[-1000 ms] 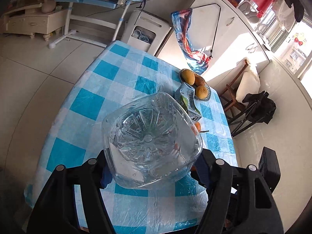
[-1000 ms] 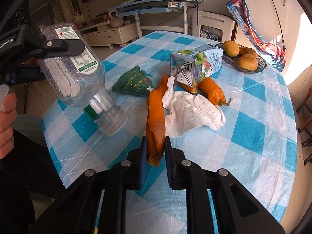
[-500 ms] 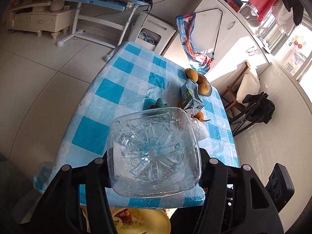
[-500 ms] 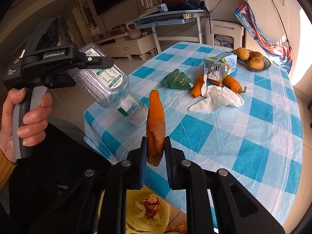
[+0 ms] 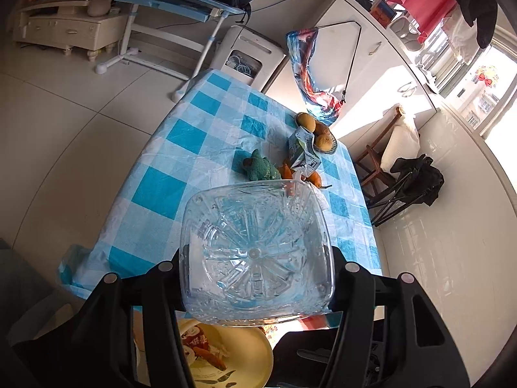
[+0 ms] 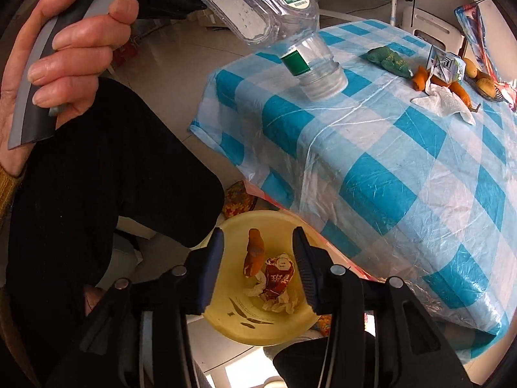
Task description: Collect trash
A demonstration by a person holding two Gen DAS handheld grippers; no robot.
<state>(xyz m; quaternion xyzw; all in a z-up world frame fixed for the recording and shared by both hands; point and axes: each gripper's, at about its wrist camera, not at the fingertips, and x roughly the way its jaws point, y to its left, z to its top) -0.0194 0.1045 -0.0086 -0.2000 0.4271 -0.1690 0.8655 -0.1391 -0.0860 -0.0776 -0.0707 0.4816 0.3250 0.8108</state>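
My left gripper [image 5: 255, 278] is shut on a clear plastic bottle [image 5: 255, 255], held base-first toward the camera above the table's near edge; the bottle also shows in the right wrist view [image 6: 274, 19]. My right gripper [image 6: 258, 268] is open and empty above a yellow bin [image 6: 239, 317] on the floor beside the table. An orange peel [image 6: 255, 252] lies in the bin with a red wrapper [image 6: 278, 278] and crumpled paper. On the table remain a white tissue [image 6: 446, 103], orange peels [image 6: 420, 79], a milk carton [image 6: 444, 68] and a green wrapper [image 6: 387, 59].
The table [image 6: 404, 161] has a blue-and-white checked cloth. A bowl of fruit [image 5: 318, 132] stands at its far end. The bin also shows below the bottle in the left wrist view [image 5: 232, 355]. A desk [image 5: 174, 3], a cabinet and a folding stool [image 5: 410, 181] stand around.
My right gripper moved off the table to above the bin, opened and let the orange peel drop into it. My left gripper drew back toward the table edge with the bottle.
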